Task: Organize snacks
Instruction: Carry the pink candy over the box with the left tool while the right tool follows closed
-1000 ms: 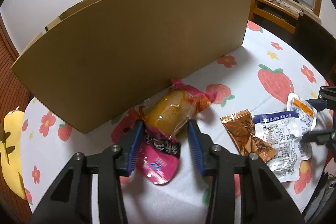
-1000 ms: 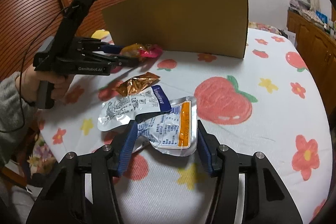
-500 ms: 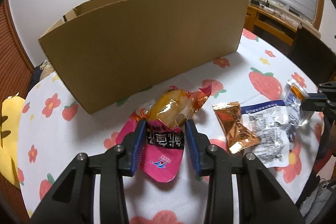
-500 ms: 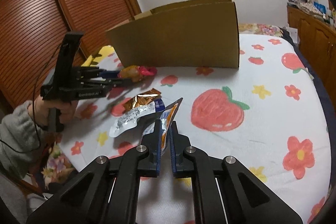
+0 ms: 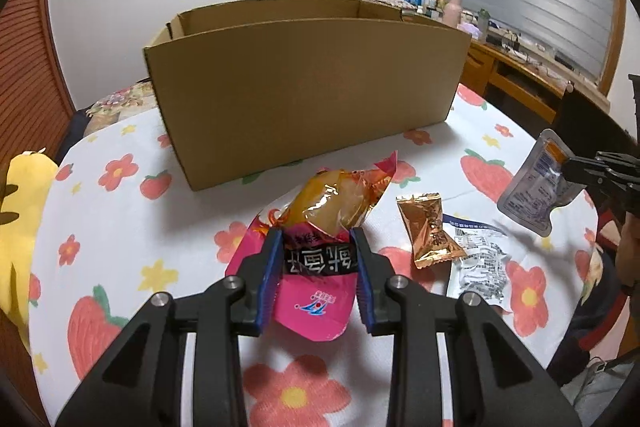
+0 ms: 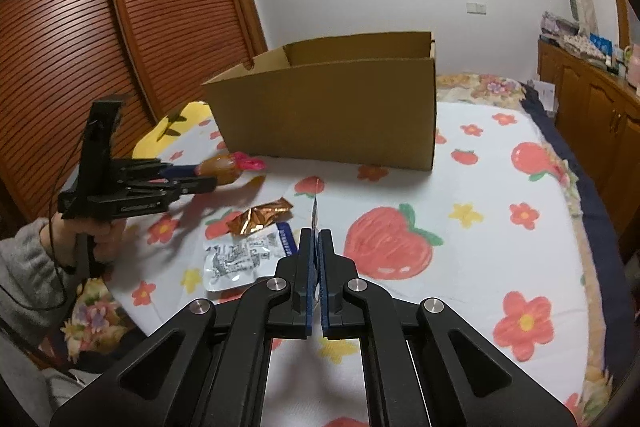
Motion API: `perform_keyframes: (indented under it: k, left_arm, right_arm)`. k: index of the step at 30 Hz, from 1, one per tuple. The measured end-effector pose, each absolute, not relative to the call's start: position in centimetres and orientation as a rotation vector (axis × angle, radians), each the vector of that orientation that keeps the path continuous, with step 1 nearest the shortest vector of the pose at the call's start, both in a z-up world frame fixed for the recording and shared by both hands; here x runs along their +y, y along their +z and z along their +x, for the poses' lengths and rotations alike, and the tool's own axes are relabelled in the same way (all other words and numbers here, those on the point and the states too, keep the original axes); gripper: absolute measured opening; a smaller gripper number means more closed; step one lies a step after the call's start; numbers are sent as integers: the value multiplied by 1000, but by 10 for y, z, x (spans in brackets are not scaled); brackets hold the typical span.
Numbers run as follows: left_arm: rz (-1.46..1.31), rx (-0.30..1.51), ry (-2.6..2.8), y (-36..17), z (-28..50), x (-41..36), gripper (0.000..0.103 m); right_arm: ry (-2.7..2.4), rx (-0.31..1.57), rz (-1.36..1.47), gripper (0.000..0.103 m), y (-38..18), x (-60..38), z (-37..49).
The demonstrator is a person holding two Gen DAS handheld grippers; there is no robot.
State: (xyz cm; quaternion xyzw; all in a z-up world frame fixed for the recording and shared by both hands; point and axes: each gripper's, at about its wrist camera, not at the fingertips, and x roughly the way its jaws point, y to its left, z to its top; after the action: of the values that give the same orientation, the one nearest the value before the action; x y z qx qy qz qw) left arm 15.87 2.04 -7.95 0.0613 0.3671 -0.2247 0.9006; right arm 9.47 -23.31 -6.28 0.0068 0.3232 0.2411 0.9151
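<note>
Pink snack pack (image 5: pixel 320 255) between my closing left gripper (image 5: pixel 318 259); right gripper (image 6: pixel 316 259) pinches silver pouch (image 5: pixel 534 195); next, carry both into cardboard box (image 5: pixel 308 83)

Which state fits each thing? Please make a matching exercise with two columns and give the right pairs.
Things:
1. pink and orange plastic snack bag
2. silver foil pouch with orange corner
3. copper foil candy packet
4. brown cardboard box

States:
a. lies free on the cloth
b. between the left claw pads, closing
c. stands open on top
d. pinched in the shut right claw, off the cloth

Pairs: 1-b, 2-d, 3-a, 4-c
</note>
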Motion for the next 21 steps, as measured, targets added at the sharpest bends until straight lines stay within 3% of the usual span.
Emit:
perform_keyframes:
  k: [21]
  left_arm:
    - [55, 672, -437, -48, 151, 30, 31]
  right_arm:
    - [481, 609, -50, 0, -35, -231, 98]
